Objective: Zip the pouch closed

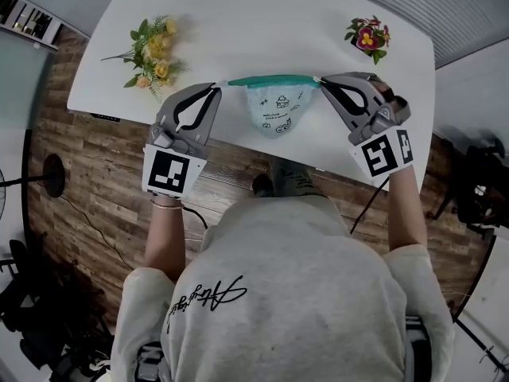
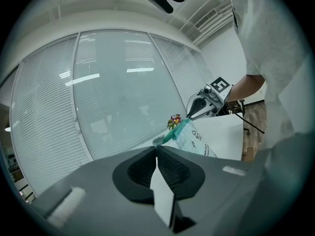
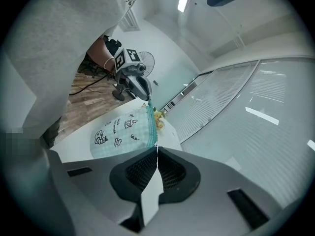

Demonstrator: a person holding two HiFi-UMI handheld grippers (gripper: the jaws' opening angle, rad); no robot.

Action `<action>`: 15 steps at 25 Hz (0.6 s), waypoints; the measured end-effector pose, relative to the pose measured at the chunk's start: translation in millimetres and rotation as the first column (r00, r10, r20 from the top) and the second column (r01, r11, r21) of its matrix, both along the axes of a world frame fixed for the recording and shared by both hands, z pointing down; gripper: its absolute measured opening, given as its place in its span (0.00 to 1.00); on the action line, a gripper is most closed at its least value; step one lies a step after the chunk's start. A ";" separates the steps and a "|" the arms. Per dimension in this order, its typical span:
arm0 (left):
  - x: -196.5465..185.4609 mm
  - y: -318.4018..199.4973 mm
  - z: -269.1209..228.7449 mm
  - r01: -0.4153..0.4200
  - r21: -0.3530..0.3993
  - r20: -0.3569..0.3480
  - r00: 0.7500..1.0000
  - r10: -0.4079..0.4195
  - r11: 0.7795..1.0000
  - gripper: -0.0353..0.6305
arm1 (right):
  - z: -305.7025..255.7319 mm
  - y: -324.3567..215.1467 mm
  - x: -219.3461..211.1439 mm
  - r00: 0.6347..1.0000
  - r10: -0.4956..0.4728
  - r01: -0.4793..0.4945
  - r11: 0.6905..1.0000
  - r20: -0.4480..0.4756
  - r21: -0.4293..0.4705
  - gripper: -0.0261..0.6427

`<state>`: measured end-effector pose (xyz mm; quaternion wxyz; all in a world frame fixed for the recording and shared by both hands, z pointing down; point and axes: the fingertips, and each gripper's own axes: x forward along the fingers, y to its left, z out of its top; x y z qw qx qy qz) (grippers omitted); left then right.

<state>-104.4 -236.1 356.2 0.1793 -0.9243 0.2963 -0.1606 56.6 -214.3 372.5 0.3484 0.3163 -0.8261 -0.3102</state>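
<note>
I have both tongs clamped shut, and the pouch hangs stretched between them. The left gripper (image 1: 216,87), a grey two-jaw tool with a square-marker cube at its back, pinches the left end of the pouch's teal zip band. In the left gripper view its jaws meet with no gap, and the pale corner of the fabric sits right at their tips. The right gripper (image 1: 322,79) does the same at the band's right end. In its own view the jaws are pressed together where the teal strip runs into them.

The small pouch of light blue checked fabric with black doodle drawings (image 1: 277,107) sits between the two tools, over the near edge of the white table (image 1: 262,30). Its zip band is pulled taut into a shallow line and its body sags below. I cannot tell whether its bottom touches the tabletop, nor where the slider sits along the zip.

Farther back on the table, a bunch of yellow flowers (image 1: 156,54) lies to the left, and a small pot of red and pink flowers (image 1: 367,37) stands to the right, both well apart from the pouch.
</note>
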 end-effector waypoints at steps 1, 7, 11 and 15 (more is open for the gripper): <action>1.0 -2.7 3.3 0.008 -0.007 0.004 1.000 -0.008 1.000 0.07 | 3.0 -2.3 1.0 1.000 -0.001 0.002 1.000 0.013 -0.005 0.05; 2.4 -20.4 26.5 0.069 -0.080 0.018 0.998 -0.068 0.994 0.07 | 24.4 -21.7 3.3 0.998 -0.020 0.023 0.998 0.054 -0.062 0.05; 5.4 -32.6 42.3 0.094 -0.116 0.031 0.995 -0.091 0.989 0.07 | 39.6 -34.1 6.5 0.997 -0.023 0.031 0.993 0.070 -0.111 0.05; 8.0 -42.6 55.7 0.114 -0.148 0.041 0.993 -0.109 0.982 0.07 | 53.0 -43.9 9.0 0.996 -0.026 0.038 0.988 0.083 -0.152 0.05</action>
